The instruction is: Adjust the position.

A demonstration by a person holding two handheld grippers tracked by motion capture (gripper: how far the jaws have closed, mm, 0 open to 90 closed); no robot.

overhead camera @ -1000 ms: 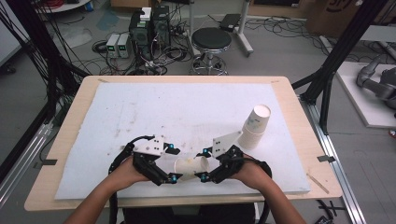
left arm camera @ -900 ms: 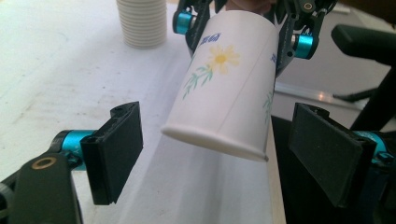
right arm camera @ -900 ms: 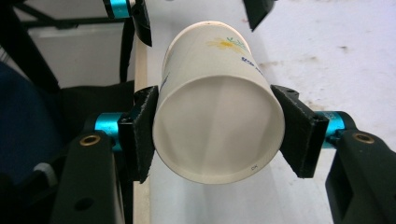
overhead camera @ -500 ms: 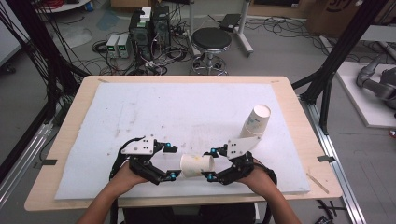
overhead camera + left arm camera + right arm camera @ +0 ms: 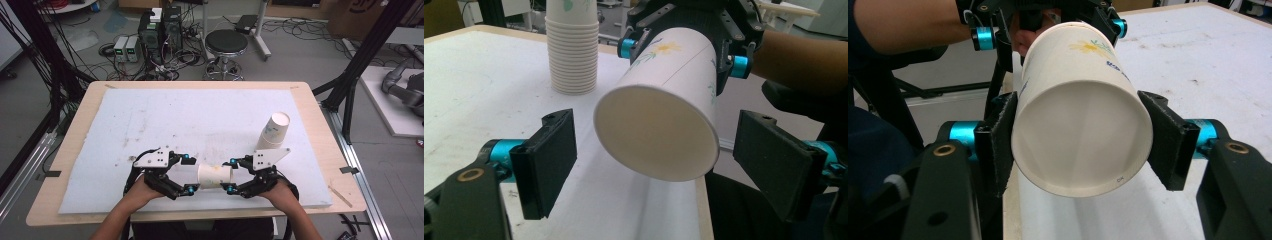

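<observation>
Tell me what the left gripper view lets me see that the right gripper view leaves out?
Left gripper view alone: the stack of paper cups standing on the white mat, and the left gripper with its jaws apart, clear of the cup's end. Right gripper view alone: the right gripper with its pads pressed on the cup's sides. Both share the paper cup held level between the two grippers, flower print on top.

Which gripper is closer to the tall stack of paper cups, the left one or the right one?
Right. The right gripper is just in front of the stack of cups, holding a single cup lying sideways. The left gripper is farther away, on the other side of that cup, jaws open around its end.
</observation>
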